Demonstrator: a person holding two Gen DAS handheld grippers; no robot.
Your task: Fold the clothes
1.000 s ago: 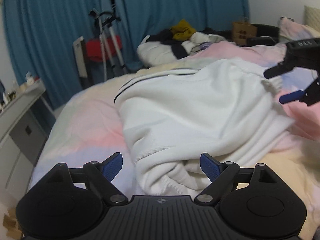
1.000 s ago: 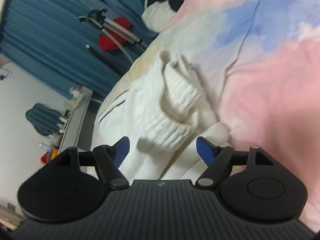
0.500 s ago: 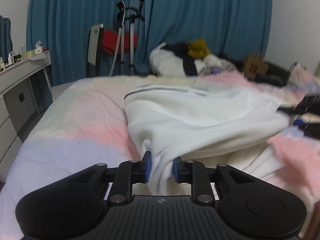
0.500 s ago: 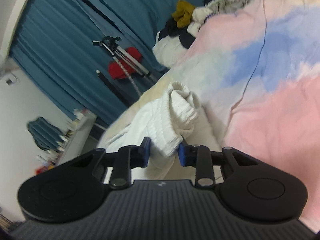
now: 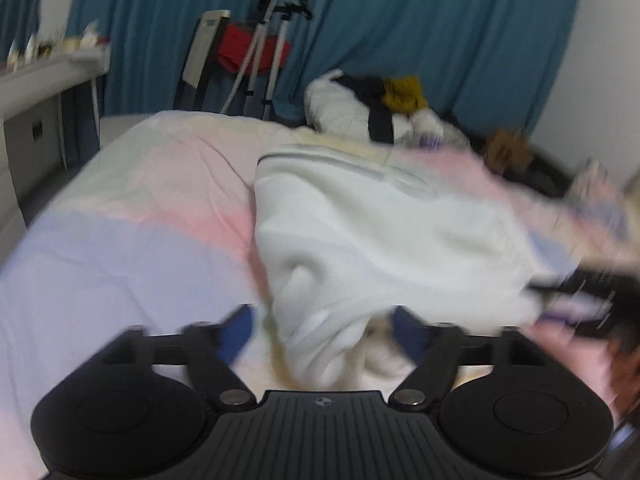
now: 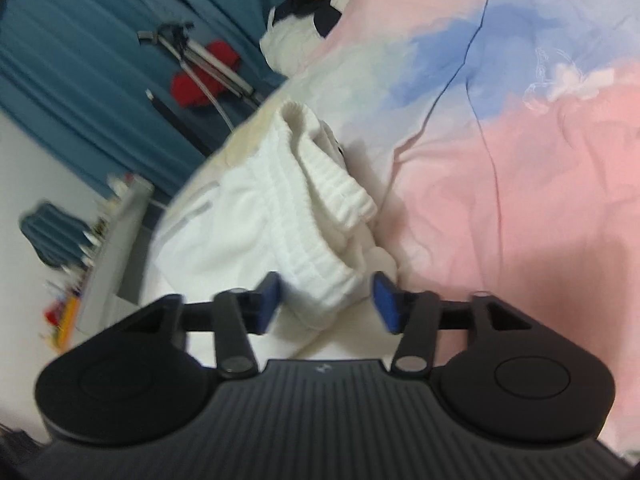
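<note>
A white knit sweater (image 5: 372, 236) with a dark stripe at its far edge lies bunched on the pastel pink, blue and cream bedspread (image 5: 132, 236). My left gripper (image 5: 324, 330) is open, with a fold of the sweater lying loose between its blue pads. My right gripper (image 6: 326, 300) is open too, and the sweater's ribbed cuff (image 6: 316, 216) sits between its pads. The right gripper shows as a dark blur at the right of the left wrist view (image 5: 592, 292). Both views are motion-blurred.
A pile of white, dark and mustard clothes (image 5: 376, 108) sits at the bed's far end. A tripod with a red cloth (image 5: 260, 52) stands before blue curtains. A white dresser (image 5: 36, 116) with small items is to the left. A cardboard box (image 5: 506, 152) is at far right.
Both grippers were shut on the sweater half a second ago and have now opened, letting the fabric go. The sweater has settled more bunched on the bed.
</note>
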